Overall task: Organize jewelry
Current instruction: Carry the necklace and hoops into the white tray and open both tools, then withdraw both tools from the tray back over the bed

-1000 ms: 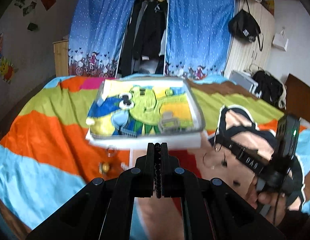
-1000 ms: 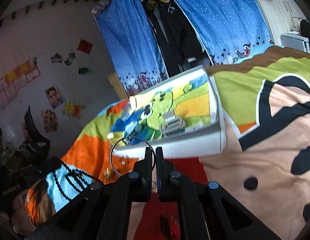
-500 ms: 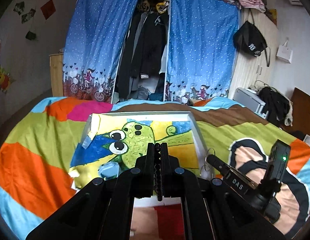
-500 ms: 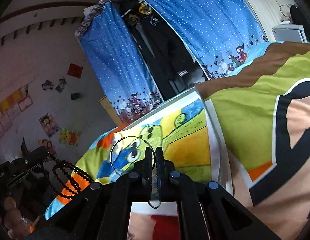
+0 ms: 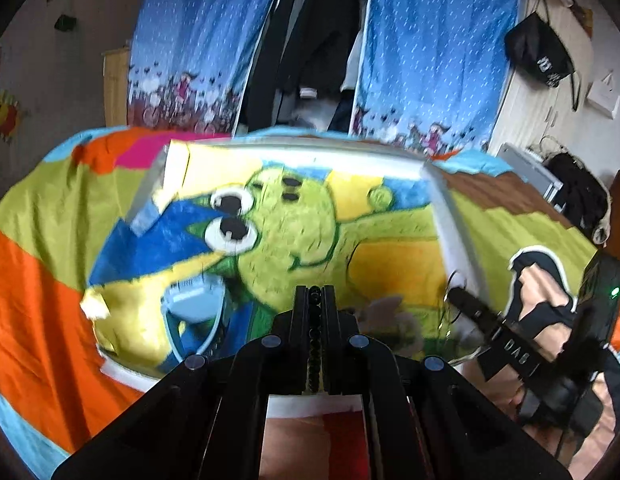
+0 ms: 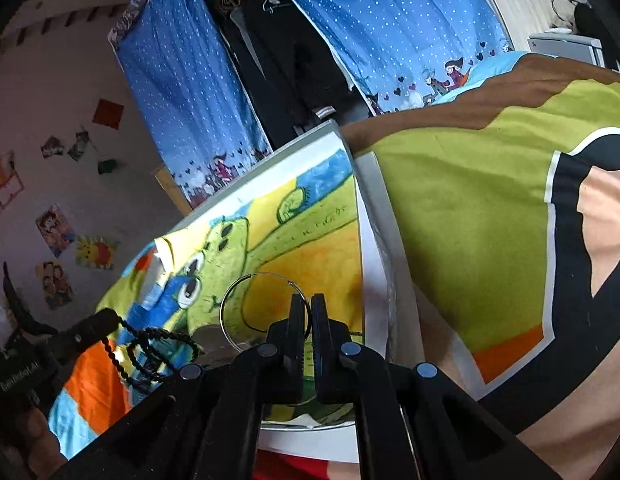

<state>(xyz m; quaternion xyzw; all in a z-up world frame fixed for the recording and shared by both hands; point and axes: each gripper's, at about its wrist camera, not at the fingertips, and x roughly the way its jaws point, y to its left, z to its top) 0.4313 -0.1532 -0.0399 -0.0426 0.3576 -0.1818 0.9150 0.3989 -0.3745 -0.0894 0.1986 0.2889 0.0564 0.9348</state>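
Observation:
A flat white-rimmed box (image 5: 446,216) with a green frog drawing under a clear lid lies on the bed; it also shows in the right wrist view (image 6: 374,208). My left gripper (image 5: 315,300) is shut on a black bead string (image 5: 315,344) over the box's near edge; the string hangs from it in the right wrist view (image 6: 150,344). My right gripper (image 6: 304,312) is shut on a thin silver hoop (image 6: 234,312) above the box's right part. It shows in the left wrist view (image 5: 456,294) by the right rim.
A pale blue item (image 5: 194,304) and a grey one (image 5: 386,320) lie inside the box. The bed has a colourful cover (image 5: 34,280). Blue curtains (image 5: 426,48) and a wardrobe stand behind. A black bag (image 5: 542,56) hangs at right.
Both grippers have moved forward from the near bedcover to over the box, carrying the bead string and the hoop. The loose pieces on the cover have dropped out of view.

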